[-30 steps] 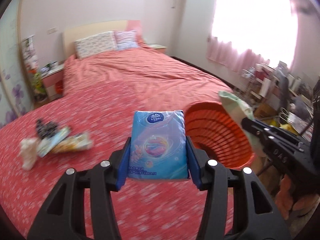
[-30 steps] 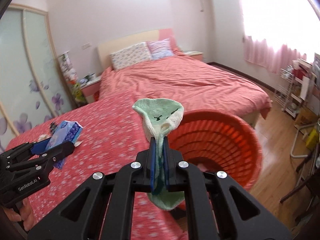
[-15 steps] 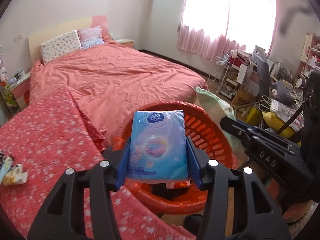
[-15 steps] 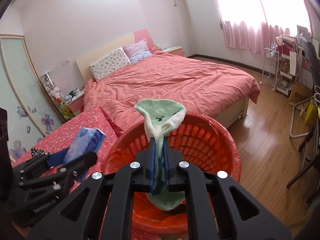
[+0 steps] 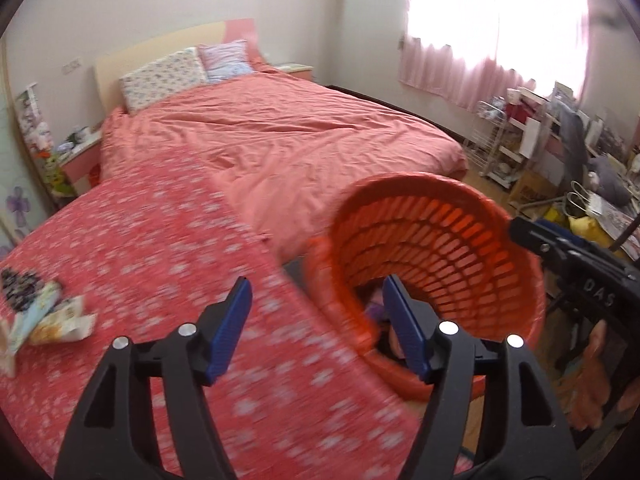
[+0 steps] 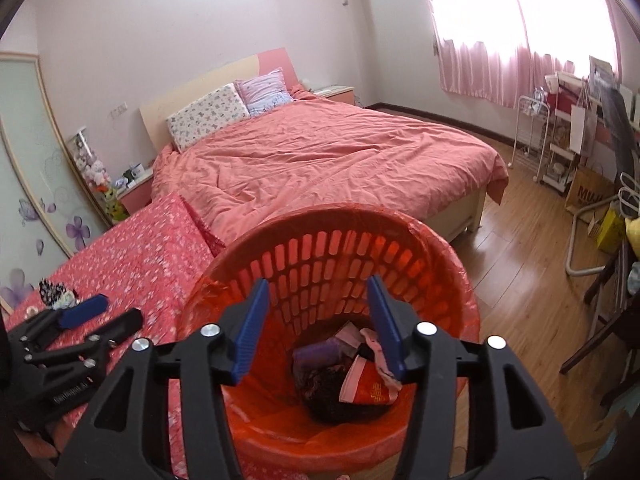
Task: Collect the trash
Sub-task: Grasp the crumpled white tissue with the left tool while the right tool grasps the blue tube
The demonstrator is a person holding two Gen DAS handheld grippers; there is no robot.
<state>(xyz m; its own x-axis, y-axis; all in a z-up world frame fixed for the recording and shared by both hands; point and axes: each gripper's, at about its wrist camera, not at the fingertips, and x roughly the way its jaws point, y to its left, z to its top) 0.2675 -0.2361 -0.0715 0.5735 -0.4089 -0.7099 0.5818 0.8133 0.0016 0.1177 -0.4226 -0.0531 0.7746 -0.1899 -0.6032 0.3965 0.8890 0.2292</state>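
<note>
An orange slatted basket (image 6: pixel 332 248) with an orange liner stands beside the red floral table (image 5: pixel 160 248); it also shows in the left wrist view (image 5: pixel 440 240). Trash (image 6: pixel 352 376) lies at its bottom. My right gripper (image 6: pixel 318 322) is open and empty directly above the basket. My left gripper (image 5: pixel 318 320) is open and empty over the table edge, next to the basket; it shows in the right wrist view (image 6: pixel 100 312). Several wrappers (image 5: pixel 48 316) and a dark patterned item (image 5: pixel 18 284) lie on the table at the left.
A bed (image 6: pixel 320 160) with a salmon cover stands behind the table. Shelves and clutter (image 6: pixel 580 140) line the right wall under the window. A wood floor (image 6: pixel 520 248) lies to the right of the basket. A nightstand (image 5: pixel 76 156) stands left of the bed.
Both grippers have opened: the blue tissue pack and the green sock are gone from them. The left gripper has swung back left toward the table.
</note>
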